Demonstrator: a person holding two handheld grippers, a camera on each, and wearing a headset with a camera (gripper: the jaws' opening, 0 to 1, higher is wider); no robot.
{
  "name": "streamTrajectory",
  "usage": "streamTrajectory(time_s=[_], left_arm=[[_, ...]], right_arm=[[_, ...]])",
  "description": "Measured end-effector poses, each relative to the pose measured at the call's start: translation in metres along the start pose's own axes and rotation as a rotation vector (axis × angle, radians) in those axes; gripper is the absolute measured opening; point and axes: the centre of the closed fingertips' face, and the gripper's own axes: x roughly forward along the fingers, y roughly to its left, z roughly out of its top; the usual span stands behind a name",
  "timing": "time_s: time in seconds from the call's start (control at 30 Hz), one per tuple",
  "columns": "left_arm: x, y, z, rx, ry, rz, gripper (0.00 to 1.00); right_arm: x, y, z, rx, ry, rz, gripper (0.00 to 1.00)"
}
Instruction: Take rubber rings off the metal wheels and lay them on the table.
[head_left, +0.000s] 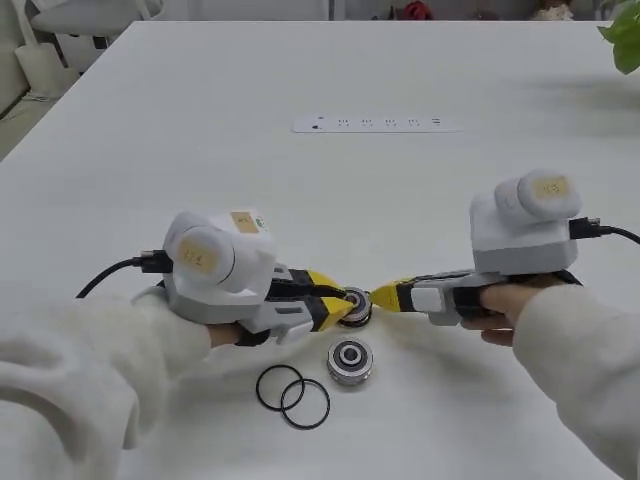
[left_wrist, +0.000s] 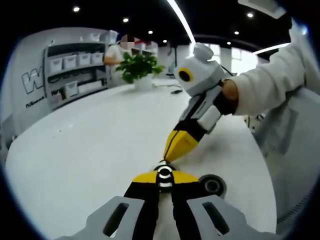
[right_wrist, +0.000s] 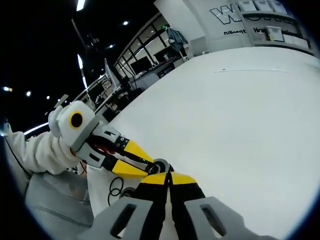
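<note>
White desk (head_left: 400, 180). The left tongs (head_left: 342, 306) are clamped on 1 metal wheel (head_left: 357, 306), held just off the desk, face toward the right tongs (head_left: 380, 296). Those tips are pressed together against its rim. The 2nd wheel (head_left: 350, 360) lies flat, hub up, just below them. 2 rubber rings (head_left: 258, 386) lie flat beside it, overlapping.

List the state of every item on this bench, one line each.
Left gripper: shut on one wheel.
Right gripper: shut, tips at that wheel; grip on a ring unclear.
Other wheel: lying flat, free.
Rubber rings: two, off, lying flat, overlapping.
Power strip: nothing plugged in.
</note>
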Motion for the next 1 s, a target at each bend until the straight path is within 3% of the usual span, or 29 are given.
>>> streamTrajectory(time_s=[0.37,1.0], left_arm=[[0.0,0.0,0.0,0.024,0.009,0.004,0.09],[0.0,0.0,-0.001,0.036,0.022,0.008,0.09]], right_arm=[[-0.001,0.005,0.001,0.042,-0.003,-0.002,0.0],[0.001,0.01,0.002,0.025,0.006,0.009,0.0]])
